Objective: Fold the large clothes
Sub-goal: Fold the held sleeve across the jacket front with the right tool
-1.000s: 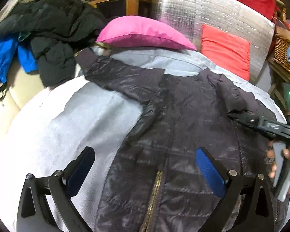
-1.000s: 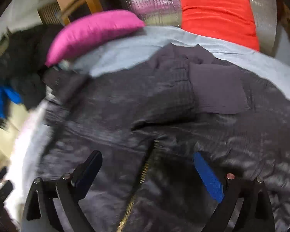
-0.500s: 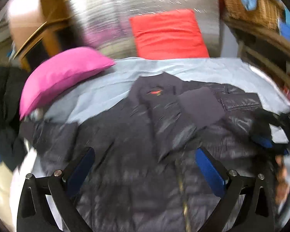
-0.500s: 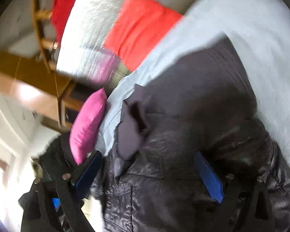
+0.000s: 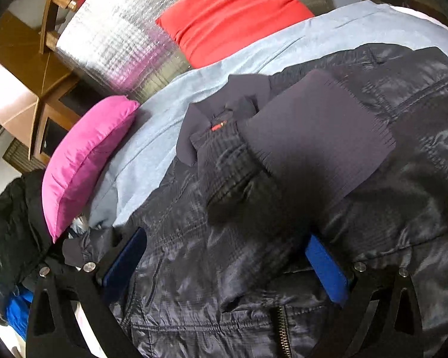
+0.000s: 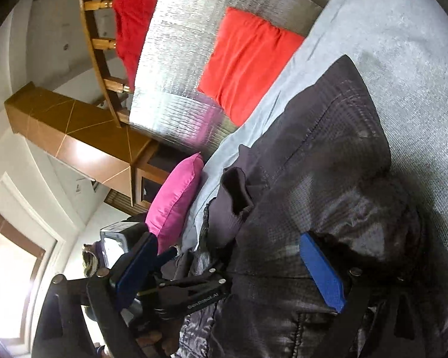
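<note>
A dark quilted jacket (image 5: 283,208) lies spread on the pale blue bed sheet (image 5: 152,137), collar toward the cushions, one sleeve with a ribbed cuff (image 5: 316,137) folded across its chest. My left gripper (image 5: 224,259) hovers open just over the jacket's middle near the zip (image 5: 282,328). The jacket also fills the right wrist view (image 6: 328,179). My right gripper (image 6: 227,268) is open and tilted over the jacket's side. The left gripper's body (image 6: 191,292) shows beside it.
A pink cushion (image 5: 83,161) lies at the sheet's left edge. A red cushion (image 5: 230,15) leans on a silver quilted panel (image 5: 116,38) at the back. A pile of black and blue clothes (image 5: 6,232) sits at the left. Wooden furniture (image 6: 74,131) stands behind.
Both grippers swung round and dropped closer to the jacket. The right sleeve now lies folded across the chest. Both stay open.
</note>
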Demonstrator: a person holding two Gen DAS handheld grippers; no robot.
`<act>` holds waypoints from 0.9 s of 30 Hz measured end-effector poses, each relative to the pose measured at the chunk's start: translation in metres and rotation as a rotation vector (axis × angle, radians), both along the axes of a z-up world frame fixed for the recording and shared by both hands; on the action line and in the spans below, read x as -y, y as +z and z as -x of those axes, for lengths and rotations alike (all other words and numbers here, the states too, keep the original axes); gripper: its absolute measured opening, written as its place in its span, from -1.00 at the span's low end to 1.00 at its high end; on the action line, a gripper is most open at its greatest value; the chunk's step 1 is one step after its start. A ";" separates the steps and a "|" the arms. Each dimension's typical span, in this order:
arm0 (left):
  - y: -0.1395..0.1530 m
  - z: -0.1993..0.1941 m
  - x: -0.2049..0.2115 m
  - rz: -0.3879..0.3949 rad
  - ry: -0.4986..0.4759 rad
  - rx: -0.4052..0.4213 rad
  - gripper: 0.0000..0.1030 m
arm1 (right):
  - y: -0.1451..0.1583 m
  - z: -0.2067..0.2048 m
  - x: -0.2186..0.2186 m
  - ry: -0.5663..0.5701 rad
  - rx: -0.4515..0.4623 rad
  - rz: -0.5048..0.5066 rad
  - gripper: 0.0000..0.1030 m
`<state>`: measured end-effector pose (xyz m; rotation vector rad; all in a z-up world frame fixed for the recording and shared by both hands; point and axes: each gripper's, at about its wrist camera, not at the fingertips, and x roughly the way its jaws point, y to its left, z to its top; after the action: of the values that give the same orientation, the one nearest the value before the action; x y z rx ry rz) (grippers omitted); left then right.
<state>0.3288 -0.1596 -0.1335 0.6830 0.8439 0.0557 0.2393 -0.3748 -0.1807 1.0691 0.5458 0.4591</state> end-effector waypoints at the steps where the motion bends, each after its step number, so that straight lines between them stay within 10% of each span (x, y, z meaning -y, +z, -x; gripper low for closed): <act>1: 0.001 0.000 -0.002 0.013 0.007 0.002 1.00 | 0.002 -0.002 -0.001 0.000 -0.001 -0.001 0.89; 27: 0.004 -0.002 -0.011 0.069 0.035 0.031 1.00 | 0.001 0.000 0.002 -0.006 0.007 0.003 0.89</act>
<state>0.3309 -0.1490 -0.1297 0.6011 0.8244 0.0685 0.2398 -0.3769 -0.1795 1.0655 0.5371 0.4562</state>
